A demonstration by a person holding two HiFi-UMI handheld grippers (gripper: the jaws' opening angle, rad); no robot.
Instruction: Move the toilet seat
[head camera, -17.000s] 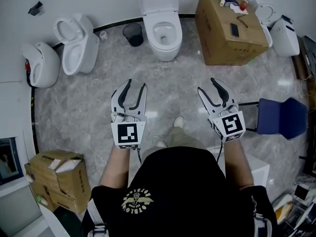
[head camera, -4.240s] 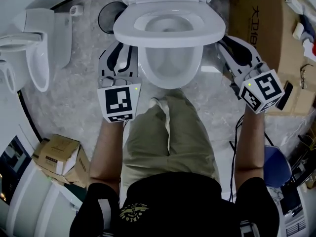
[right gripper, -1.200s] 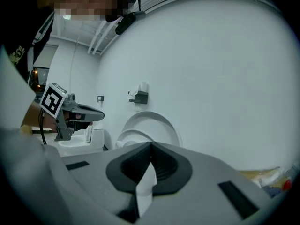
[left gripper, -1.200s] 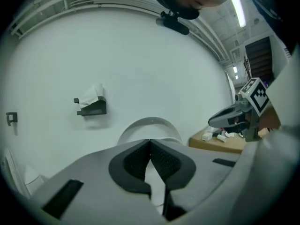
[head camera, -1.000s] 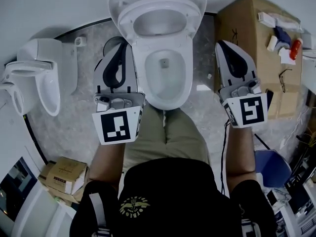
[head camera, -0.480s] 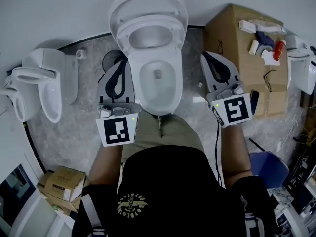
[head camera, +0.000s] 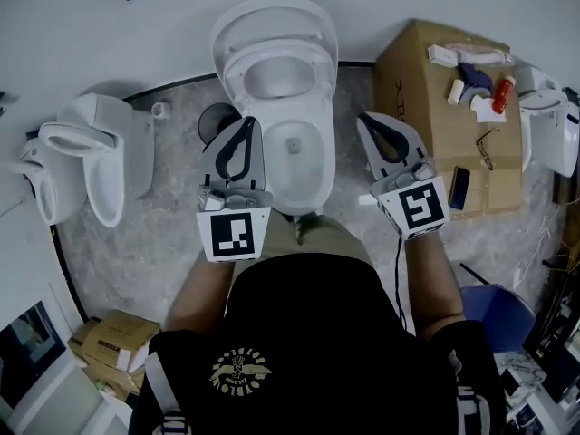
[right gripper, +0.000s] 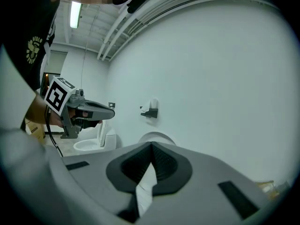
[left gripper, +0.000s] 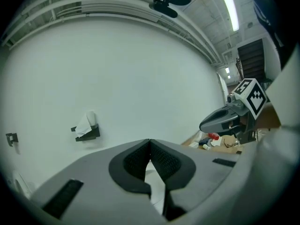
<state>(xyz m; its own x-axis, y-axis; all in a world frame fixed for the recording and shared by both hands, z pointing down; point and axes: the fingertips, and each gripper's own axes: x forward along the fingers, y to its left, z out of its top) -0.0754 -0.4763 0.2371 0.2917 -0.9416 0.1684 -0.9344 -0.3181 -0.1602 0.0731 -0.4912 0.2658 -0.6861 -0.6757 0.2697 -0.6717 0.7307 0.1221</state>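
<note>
My left claw point(head camera: 246, 123) and right claw point(head camera: 368, 119) are both shut and empty, so the raised toilet seat point(head camera: 323, 65) may fall back down if it leans badly.

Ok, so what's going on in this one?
A person stands facing a toilet, with a handheld claw in each hand. The toilet seat is raised, with the lid behind it, so the bowl is uncovered. The left claw and right claw hang on either side of the toilet. Both are shut with nothing between them, and from the head view neither seems to touch the seat.
</note>
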